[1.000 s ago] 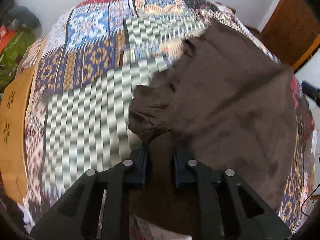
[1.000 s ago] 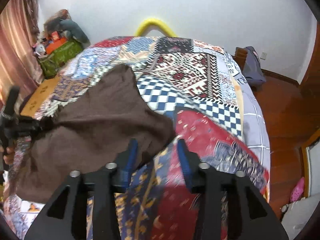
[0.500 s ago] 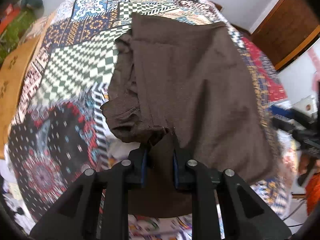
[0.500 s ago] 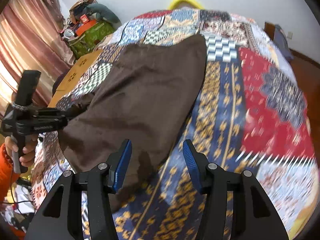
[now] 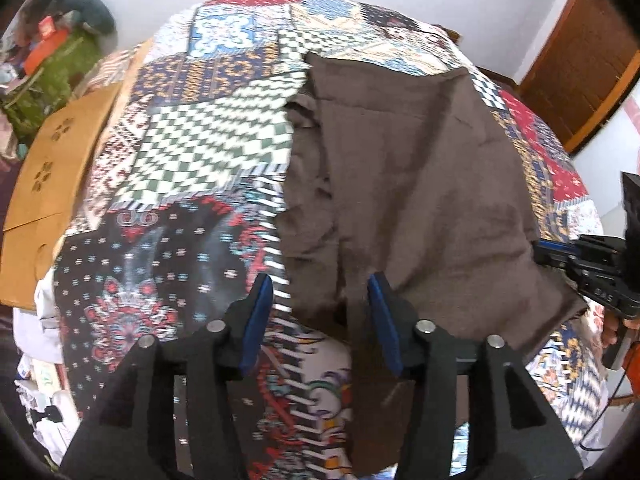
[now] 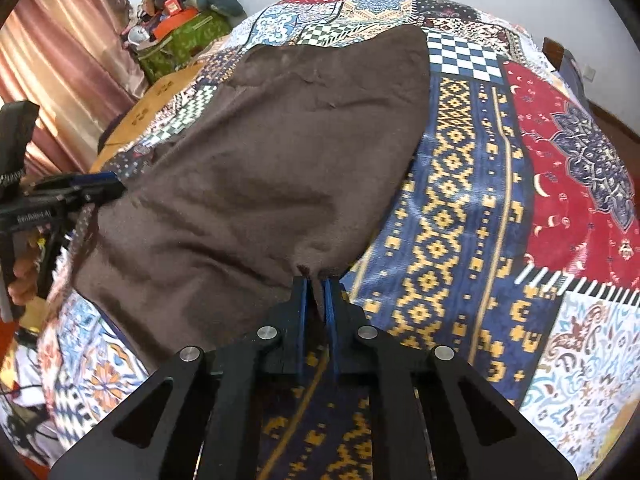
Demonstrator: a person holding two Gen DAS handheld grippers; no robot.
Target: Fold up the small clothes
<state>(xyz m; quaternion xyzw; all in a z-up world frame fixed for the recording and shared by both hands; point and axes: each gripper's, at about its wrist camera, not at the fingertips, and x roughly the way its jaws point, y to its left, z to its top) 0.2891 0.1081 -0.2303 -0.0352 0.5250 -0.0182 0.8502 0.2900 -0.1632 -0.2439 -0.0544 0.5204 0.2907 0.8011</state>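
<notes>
The brown garment (image 6: 256,168) lay spread flat on the patchwork bedspread (image 6: 452,208), reaching from the near edge of the bed toward its far end, its left side rumpled into loose folds over the checkered patches. The right gripper (image 6: 316,284) had just closed, its 2 blue-padded fingers (image 6: 301,300) pinching the garment's near right corner, which bunched into a small pucker at the tips. The left gripper (image 5: 320,292) had just been opening; its jaws stood about half apart with the garment's near left edge between them, the pads (image 5: 260,308) not pressing on it. A cardboard box (image 5: 44,184) sat beside the bed's left edge.
</notes>
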